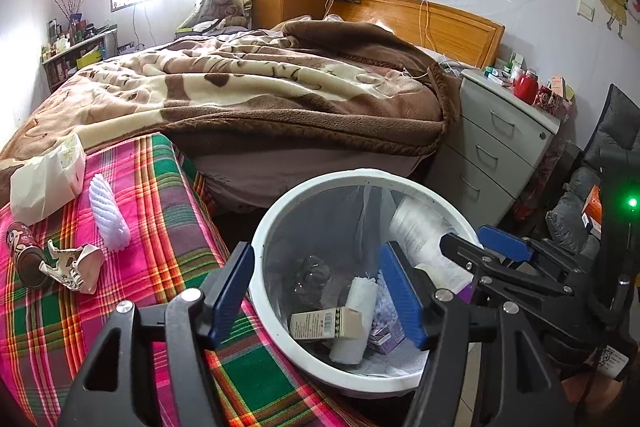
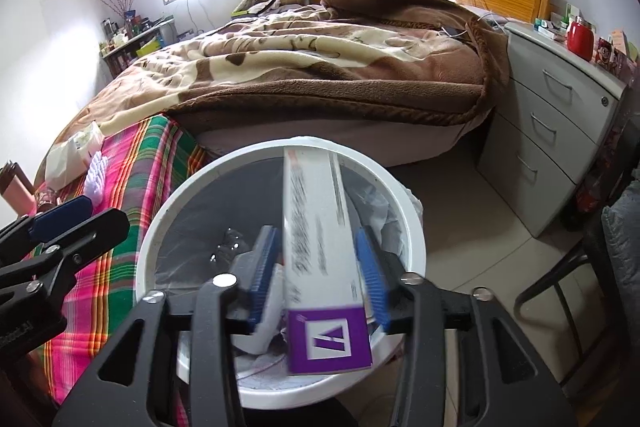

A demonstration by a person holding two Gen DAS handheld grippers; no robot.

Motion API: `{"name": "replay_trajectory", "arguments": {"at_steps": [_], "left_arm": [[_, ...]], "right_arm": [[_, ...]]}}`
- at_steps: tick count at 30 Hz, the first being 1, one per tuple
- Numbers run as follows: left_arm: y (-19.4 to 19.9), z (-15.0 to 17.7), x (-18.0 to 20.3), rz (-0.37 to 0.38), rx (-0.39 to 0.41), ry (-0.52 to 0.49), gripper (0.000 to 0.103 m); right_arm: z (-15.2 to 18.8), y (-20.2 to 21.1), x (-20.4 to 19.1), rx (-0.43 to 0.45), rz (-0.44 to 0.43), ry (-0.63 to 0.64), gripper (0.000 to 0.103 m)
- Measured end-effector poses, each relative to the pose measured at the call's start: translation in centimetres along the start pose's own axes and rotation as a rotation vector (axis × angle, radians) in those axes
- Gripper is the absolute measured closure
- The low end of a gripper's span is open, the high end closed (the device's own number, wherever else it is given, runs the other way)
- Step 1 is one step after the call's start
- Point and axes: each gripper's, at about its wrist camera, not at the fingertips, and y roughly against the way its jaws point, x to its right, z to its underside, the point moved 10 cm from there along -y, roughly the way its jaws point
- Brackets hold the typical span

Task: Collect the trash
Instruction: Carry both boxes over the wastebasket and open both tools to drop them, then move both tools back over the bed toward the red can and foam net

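A white round trash bin (image 1: 264,291) with a clear liner stands beside the plaid-covered bed; it holds a small carton (image 1: 324,323), a white roll and a crushed bottle. My left gripper (image 1: 316,303) is open and empty above the bin's near rim. My right gripper (image 2: 320,275) is open over the bin (image 2: 160,227); a long white box with a purple end (image 2: 320,267) sits blurred between its fingers, not clamped. On the plaid cover lie a brown can (image 1: 24,255), a crumpled carton (image 1: 74,267), a white foam net (image 1: 108,215) and a tissue pack (image 1: 48,179).
A bed with a brown blanket (image 1: 260,83) lies behind. A grey drawer cabinet (image 1: 496,147) with a red jar stands to the right of the bin. A dark chair (image 2: 560,287) is at the right on the tiled floor.
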Motion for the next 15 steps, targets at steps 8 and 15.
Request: {"name": "replay_trajectory", "arguments": {"at_steps": [8,15], "left_arm": [[1.3,0.0,-0.9,-0.006,0.018,0.017,0.035],[2.9,0.1,-2.3,-0.03,0.044,0.033,0.035]], "right_arm": [[-0.4,0.8,-0.6,0.025,-0.012,-0.004,0.045],[-0.6,1.3,-1.9,0.044,-0.029,0.004,0.045]]}}
